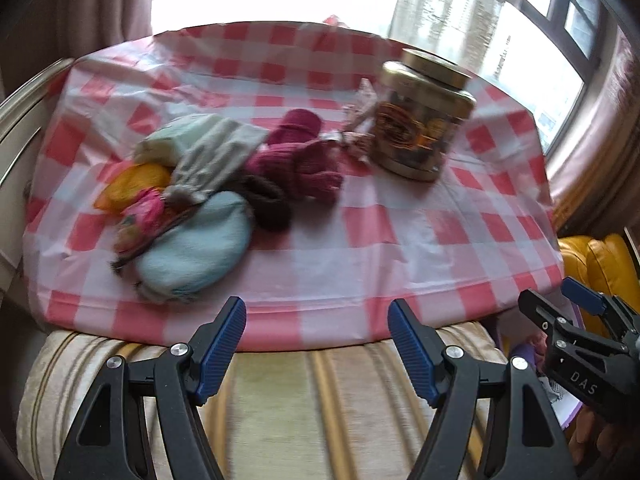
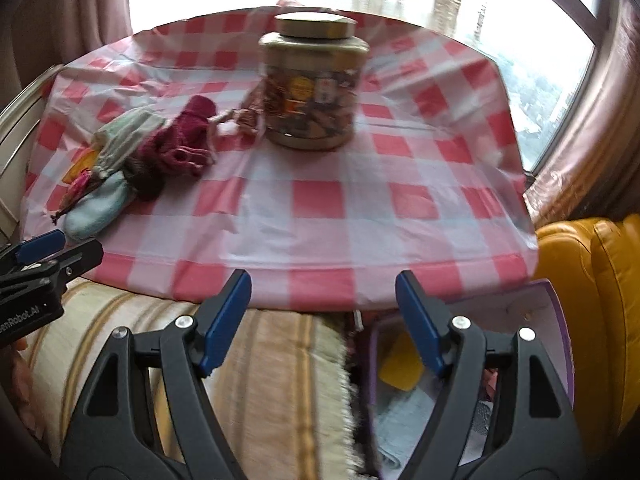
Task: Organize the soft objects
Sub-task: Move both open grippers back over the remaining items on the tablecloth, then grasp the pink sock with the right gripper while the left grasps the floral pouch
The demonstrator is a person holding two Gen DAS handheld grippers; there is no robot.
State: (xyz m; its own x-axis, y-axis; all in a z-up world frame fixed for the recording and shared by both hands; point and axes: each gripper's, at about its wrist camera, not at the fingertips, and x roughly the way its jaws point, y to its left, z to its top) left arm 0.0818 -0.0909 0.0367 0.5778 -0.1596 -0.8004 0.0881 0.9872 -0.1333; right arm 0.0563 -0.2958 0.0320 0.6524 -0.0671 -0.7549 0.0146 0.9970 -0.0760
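A pile of soft things lies on the left of the red-and-white checked table (image 1: 400, 240): a light blue knitted piece (image 1: 196, 248), maroon knitted gloves (image 1: 300, 160), a grey striped pouch (image 1: 212, 156), an orange piece (image 1: 136, 184) and a pink one (image 1: 140, 216). The right wrist view shows the same pile (image 2: 132, 160). My left gripper (image 1: 316, 344) hovers open and holds nothing, short of the table's near edge, and shows at the left edge of the other view (image 2: 60, 248). My right gripper (image 2: 323, 308) is open too, with nothing between its pads, and appears in the left wrist view (image 1: 556, 300).
A gold-lidded printed tin (image 2: 312, 92) stands on the table behind the pile, with small wrapped bits beside it. A striped beige cushion (image 2: 272, 380) lies below the grippers. A purple box (image 2: 556, 320) holding a yellow piece (image 2: 400, 368) and grey cloth sits beside an orange-yellow seat (image 2: 592, 280).
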